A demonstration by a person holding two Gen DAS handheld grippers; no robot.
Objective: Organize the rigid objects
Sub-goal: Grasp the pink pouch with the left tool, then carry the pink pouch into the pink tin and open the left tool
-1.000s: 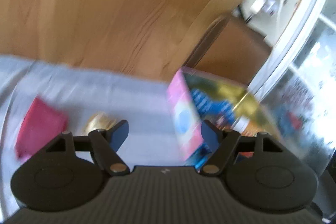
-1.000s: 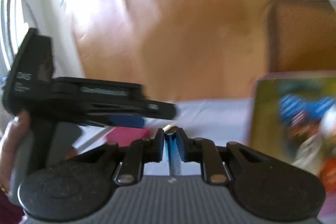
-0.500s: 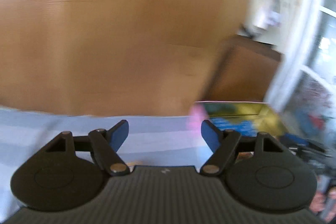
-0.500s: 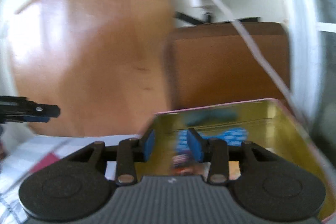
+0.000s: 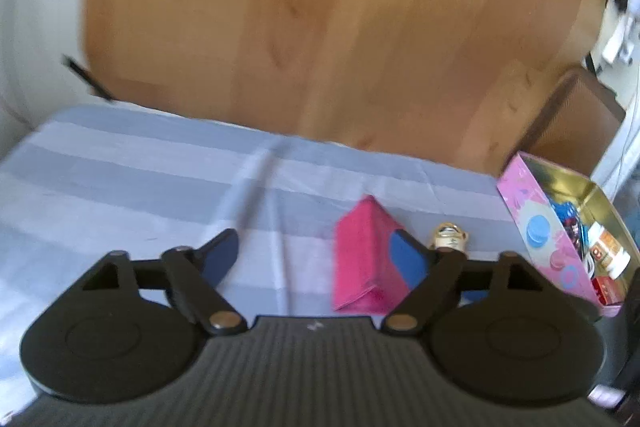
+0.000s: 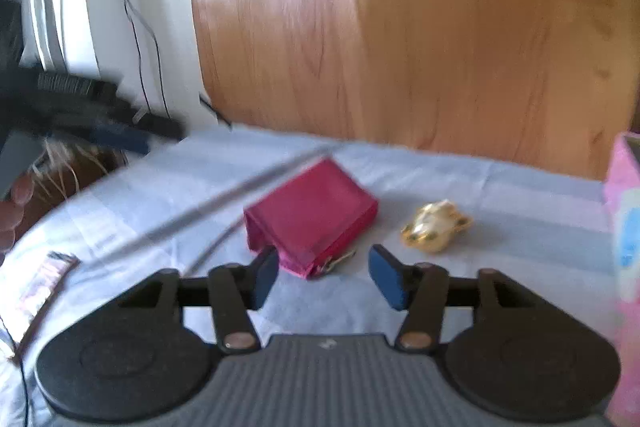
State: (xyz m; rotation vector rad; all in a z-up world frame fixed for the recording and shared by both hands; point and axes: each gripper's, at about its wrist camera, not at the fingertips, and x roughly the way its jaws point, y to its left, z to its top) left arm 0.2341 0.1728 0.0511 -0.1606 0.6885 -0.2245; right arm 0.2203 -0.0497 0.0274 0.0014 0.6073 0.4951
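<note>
A magenta pouch [image 6: 310, 217] lies on the blue striped cloth [image 6: 500, 187], with a small gold trinket [image 6: 434, 226] to its right. My right gripper [image 6: 324, 273] is open and empty, just in front of the pouch's near corner. In the left wrist view the pouch [image 5: 360, 259] and the trinket [image 5: 450, 237] lie ahead to the right. My left gripper [image 5: 316, 259] is open and empty, its right finger in front of the pouch. A pink tin [image 5: 520, 203] at the far right holds several small items; its pink wall shows in the right wrist view [image 6: 624, 211].
A wooden headboard [image 5: 340, 27] rises behind the cloth. A brown cabinet [image 5: 572, 123] stands behind the tin. The left gripper [image 6: 120, 137] shows at the left of the right wrist view, held by a hand [image 6: 16, 207]. A small wrapper [image 6: 44, 283] lies at the near left.
My right gripper was shut on something thin, opened over the tin and has swung left to the pouch. My left gripper, open throughout, has swung left from the tin.
</note>
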